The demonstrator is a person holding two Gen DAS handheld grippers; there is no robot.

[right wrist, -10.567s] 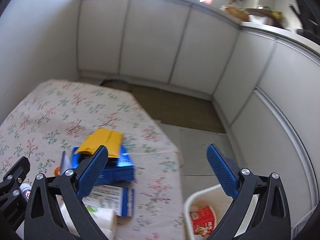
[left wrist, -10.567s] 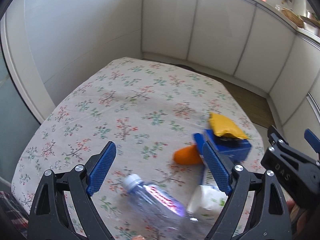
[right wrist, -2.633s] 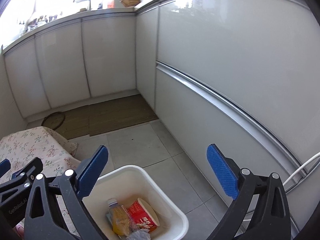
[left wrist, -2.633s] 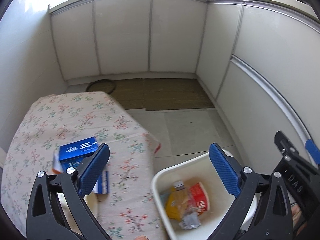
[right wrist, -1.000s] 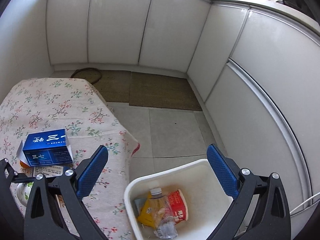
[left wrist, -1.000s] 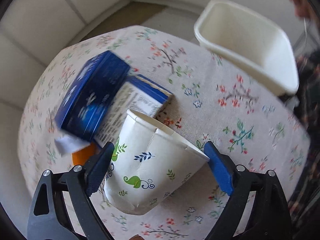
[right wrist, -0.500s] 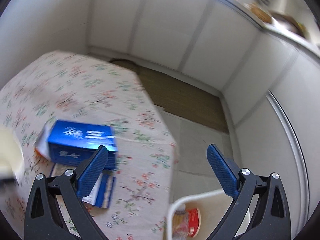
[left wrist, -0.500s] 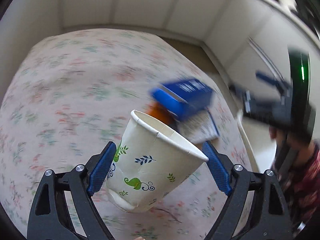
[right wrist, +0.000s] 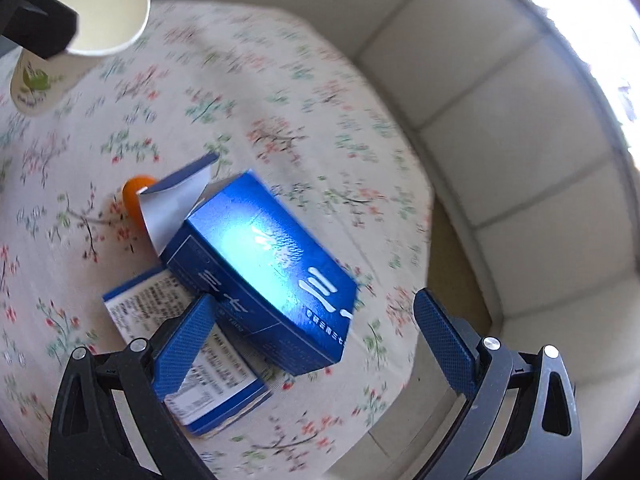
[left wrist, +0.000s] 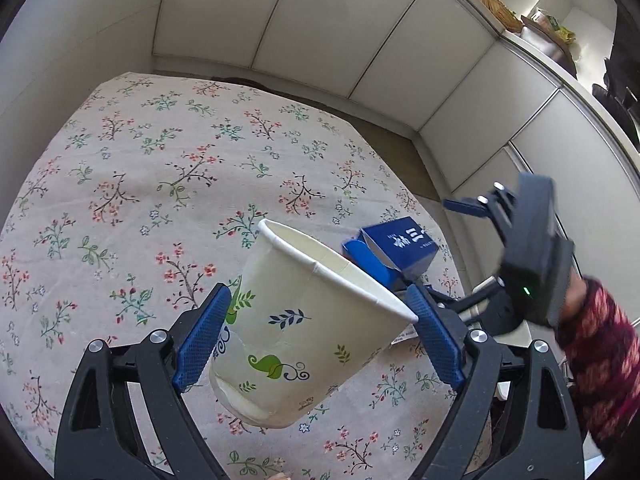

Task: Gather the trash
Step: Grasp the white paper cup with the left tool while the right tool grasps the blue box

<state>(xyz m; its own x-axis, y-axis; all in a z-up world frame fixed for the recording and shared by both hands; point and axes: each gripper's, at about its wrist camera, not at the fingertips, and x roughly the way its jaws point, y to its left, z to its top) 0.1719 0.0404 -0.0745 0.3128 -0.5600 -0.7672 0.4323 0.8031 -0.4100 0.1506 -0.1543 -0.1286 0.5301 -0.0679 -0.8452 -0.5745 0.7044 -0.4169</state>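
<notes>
paper cup [left wrist: 304, 320] clamped in left claw [left wrist: 316, 336], blue box [right wrist: 264, 268] under spread right claw [right wrist: 316, 344].

held tilted between the left claw's blue pads [left wrist: 200, 340], mouth up and toward the right, base low, lifted clear of the floral worktop [left wrist: 140, 168]. pressed on both sides of the cup wall, one pad at the left flank, the other just under the rim. seen from the right wrist view at upper left, well apart from the box. wide apart and gripping nothing, the right claw, poised above the worktop's near corner. lying between and beyond its pads, blue box with flap open, resting partly on a flat printed carton [right wrist: 188, 344]. tucked behind the flap, touching it, small orange thing [right wrist: 134, 196]. patterned red sleeve [left wrist: 596, 364] at right edge of left wrist view.
</notes>
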